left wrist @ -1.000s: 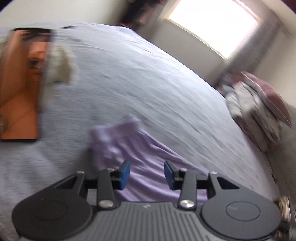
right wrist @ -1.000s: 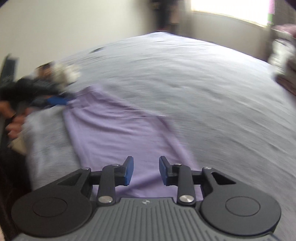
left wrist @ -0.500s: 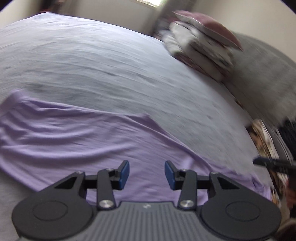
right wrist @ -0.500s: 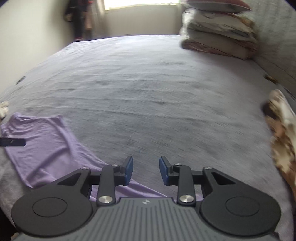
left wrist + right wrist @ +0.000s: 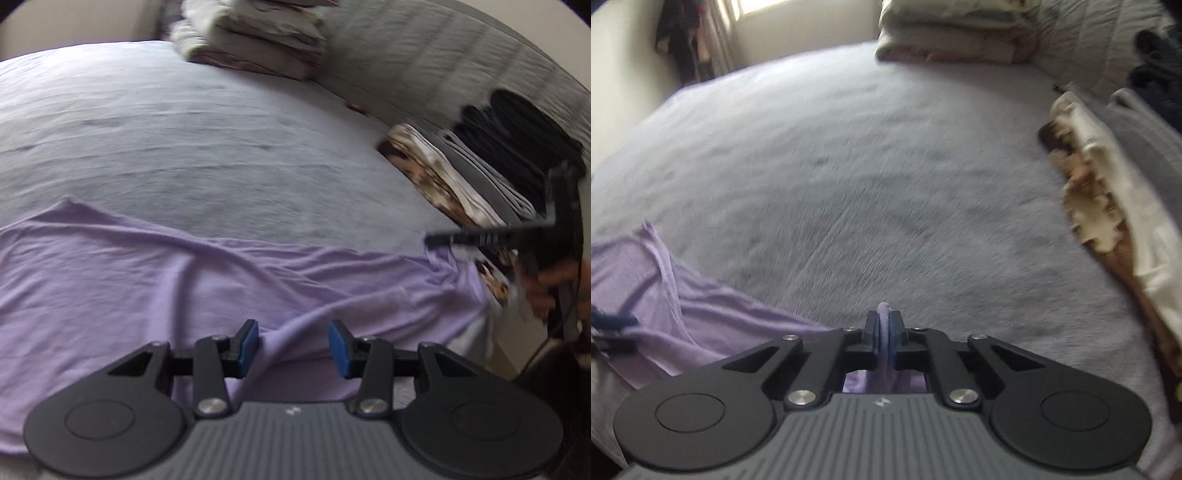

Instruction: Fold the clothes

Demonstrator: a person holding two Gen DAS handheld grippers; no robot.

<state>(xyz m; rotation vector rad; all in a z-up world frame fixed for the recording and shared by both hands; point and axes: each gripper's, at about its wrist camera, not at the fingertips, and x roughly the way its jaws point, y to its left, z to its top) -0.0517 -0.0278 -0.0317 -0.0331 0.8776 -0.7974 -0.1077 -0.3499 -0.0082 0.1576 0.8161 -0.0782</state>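
A lilac garment (image 5: 155,280) lies spread and wrinkled across the near part of a grey bed (image 5: 184,129). My left gripper (image 5: 293,345) is open just above its near edge, with a fold of the cloth between the blue pads. My right gripper (image 5: 885,330) is shut on the garment's edge, and a sliver of lilac cloth shows between its pads. The garment (image 5: 665,306) trails away to the left in the right wrist view. In the left wrist view the right gripper (image 5: 434,240) pinches the garment's right corner.
Stacked pillows (image 5: 255,33) sit at the head of the bed. A pile of folded clothes, patterned (image 5: 1108,206), grey and dark, lines the bed's right side. A window (image 5: 764,5) is at the far wall.
Both cameras have swung toward the bed's right side. The right gripper has closed on the garment's edge. The left gripper has stayed open over the cloth.
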